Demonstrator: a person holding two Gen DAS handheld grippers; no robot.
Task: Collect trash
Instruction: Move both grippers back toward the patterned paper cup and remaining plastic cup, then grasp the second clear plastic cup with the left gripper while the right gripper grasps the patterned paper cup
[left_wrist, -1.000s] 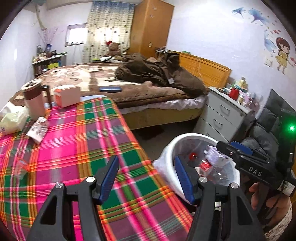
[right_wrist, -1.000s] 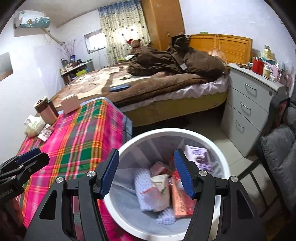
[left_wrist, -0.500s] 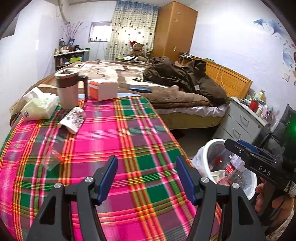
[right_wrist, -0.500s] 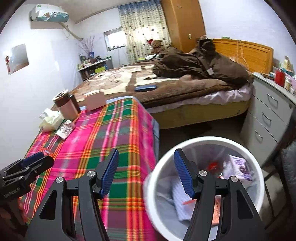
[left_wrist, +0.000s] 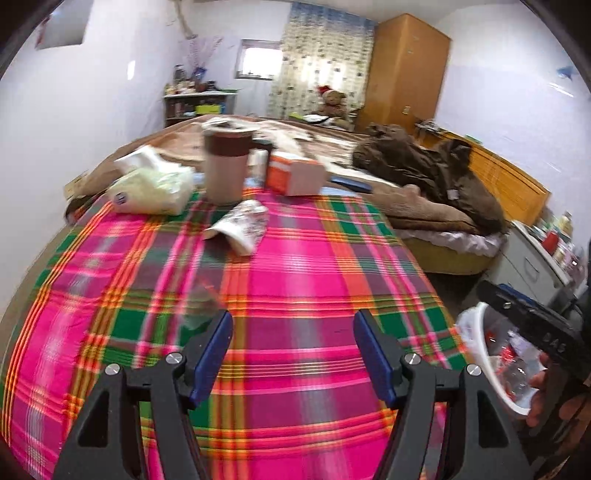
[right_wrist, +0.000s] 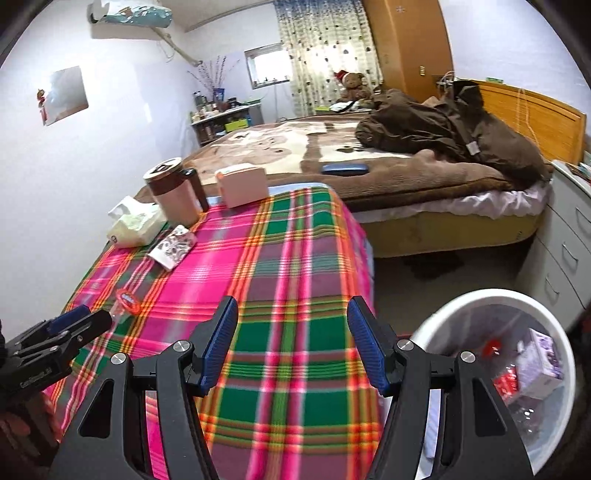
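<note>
A crushed patterned paper cup (left_wrist: 242, 225) lies on the plaid tablecloth (left_wrist: 314, 266) near the far end; it also shows in the right wrist view (right_wrist: 173, 246). A clear plastic wrapper with a red ring (right_wrist: 127, 301) lies near the left edge, blurred in the left wrist view (left_wrist: 201, 301). A white trash bin (right_wrist: 491, 306) lined with a bag holds several pieces of trash, right of the table. My left gripper (left_wrist: 293, 350) is open and empty above the table. My right gripper (right_wrist: 293, 347) is open and empty over the table's right edge.
A brown and beige mug (left_wrist: 225, 166), a tissue pack (left_wrist: 151, 188) and a pink box (left_wrist: 295, 173) stand at the table's far end. A bed (right_wrist: 369, 155) with a brown coat lies beyond. White drawers (right_wrist: 565, 243) stand right of the bin.
Both grippers have swung left, away from the bin and over the table. The cup and wrapper are now closer to the left gripper. Both stayed open.
</note>
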